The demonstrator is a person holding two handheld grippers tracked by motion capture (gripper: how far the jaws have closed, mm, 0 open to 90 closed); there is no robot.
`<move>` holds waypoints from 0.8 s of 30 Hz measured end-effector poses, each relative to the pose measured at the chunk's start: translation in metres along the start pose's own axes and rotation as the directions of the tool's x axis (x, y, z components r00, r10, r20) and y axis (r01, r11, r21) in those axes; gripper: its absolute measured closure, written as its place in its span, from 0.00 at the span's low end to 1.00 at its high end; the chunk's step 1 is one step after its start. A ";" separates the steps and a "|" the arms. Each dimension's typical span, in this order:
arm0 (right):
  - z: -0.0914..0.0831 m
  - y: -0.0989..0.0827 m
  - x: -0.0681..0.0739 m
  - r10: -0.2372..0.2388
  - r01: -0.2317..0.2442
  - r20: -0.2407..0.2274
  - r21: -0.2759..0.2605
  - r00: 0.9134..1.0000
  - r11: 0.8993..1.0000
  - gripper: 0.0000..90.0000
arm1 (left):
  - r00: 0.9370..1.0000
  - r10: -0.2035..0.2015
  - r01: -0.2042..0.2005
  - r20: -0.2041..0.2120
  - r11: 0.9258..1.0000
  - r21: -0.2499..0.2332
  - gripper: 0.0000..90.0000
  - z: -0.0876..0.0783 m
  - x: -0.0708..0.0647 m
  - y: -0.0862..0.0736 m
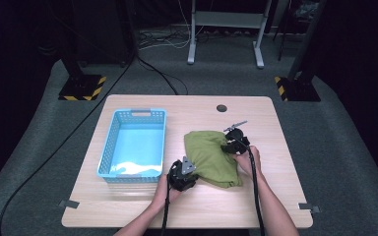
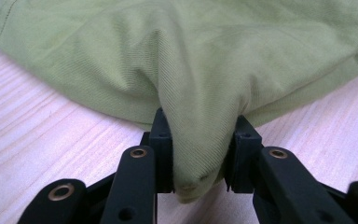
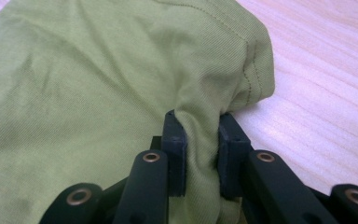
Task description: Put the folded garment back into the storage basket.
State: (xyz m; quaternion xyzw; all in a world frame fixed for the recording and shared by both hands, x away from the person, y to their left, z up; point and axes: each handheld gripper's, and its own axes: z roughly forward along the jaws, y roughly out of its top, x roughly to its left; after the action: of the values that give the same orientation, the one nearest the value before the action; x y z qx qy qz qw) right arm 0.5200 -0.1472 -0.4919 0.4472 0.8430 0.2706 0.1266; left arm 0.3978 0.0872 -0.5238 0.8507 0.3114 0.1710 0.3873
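On the right half of the pale wooden table [image 1: 142, 201], your folded olive-green knit cloth [image 1: 210, 156] lies flat, just right of the light blue perforated plastic basket [image 1: 134, 142]. Your left gripper [image 1: 183, 173] bites its near left corner: in the left gripper view a thick fold of the fabric bulges between the two black jaws, pinched tight. Your right gripper [image 1: 235, 140] clamps the cloth's right edge, towards the far corner; in the right gripper view a narrower fold beside the stitched hem is squeezed between its jaws. Both cables trail back along your forearms. Dark grey carpet [image 1: 39, 137] surrounds the table.
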 end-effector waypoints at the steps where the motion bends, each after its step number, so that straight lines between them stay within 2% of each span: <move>1: -0.001 -0.001 0.000 -0.001 0.001 0.002 -0.003 1.000 1.000 0.85 | 1.000 0.000 0.000 0.001 1.000 0.002 0.77 0.000 0.000 0.000; 10: -0.010 -0.002 0.010 -0.036 0.037 0.035 -0.026 0.999 0.999 0.85 | 1.000 0.008 -0.008 0.007 1.000 0.007 0.77 -0.006 0.000 0.003; 19: -0.022 -0.001 0.016 -0.043 0.046 0.060 -0.048 0.997 0.998 0.85 | 1.000 -0.001 0.001 -0.010 1.000 -0.008 0.77 -0.014 0.000 0.006; 24: -0.028 0.000 0.019 -0.050 0.054 0.066 -0.057 0.997 0.997 0.85 | 1.000 0.014 -0.015 -0.019 1.000 -0.020 0.77 -0.019 -0.003 0.008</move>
State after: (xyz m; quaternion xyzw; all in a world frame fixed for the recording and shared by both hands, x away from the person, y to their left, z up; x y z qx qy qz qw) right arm 0.4966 -0.1414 -0.4684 0.4298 0.8415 0.2775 0.1737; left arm 0.3886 0.0918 -0.5054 0.8473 0.3073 0.1851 0.3916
